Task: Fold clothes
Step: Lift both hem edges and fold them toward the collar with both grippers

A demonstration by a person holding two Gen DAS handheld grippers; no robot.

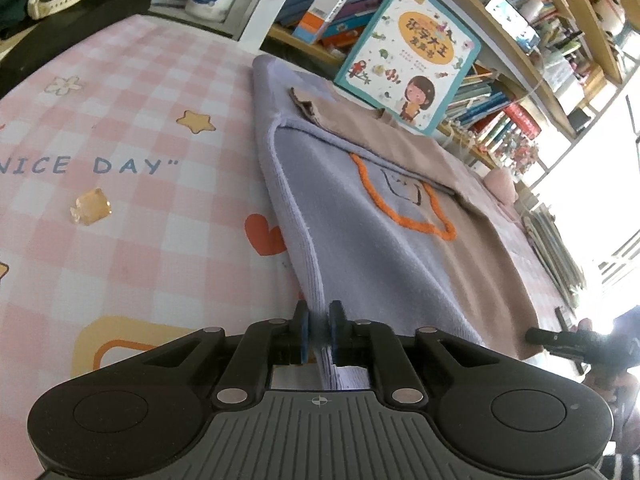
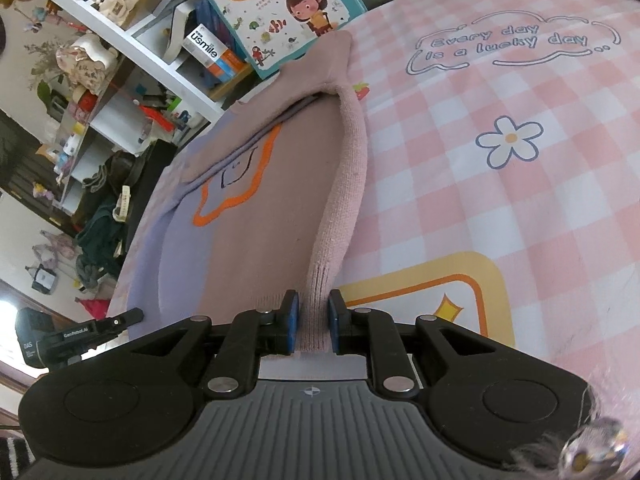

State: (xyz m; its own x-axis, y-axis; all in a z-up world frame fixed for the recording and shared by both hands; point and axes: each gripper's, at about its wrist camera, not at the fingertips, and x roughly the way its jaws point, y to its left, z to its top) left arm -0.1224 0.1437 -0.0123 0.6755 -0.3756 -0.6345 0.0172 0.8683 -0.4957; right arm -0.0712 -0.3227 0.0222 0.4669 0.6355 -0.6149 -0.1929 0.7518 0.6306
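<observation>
Where pads pinch sweater hems, left hand-held gripper, right hand-held gripper, grip points hidden.

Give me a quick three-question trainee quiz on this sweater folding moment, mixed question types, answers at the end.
1. True or false: the left gripper is open and clear of the sweater.
2. Which part does the right gripper pinch? A) the lilac edge B) the pinkish-brown edge C) the picture book
3. Fill in: the outline stitched on the sweater's front is ____ in colour.

Key:
1. False; it is shut on the sweater's lilac edge.
2. B
3. orange
</observation>
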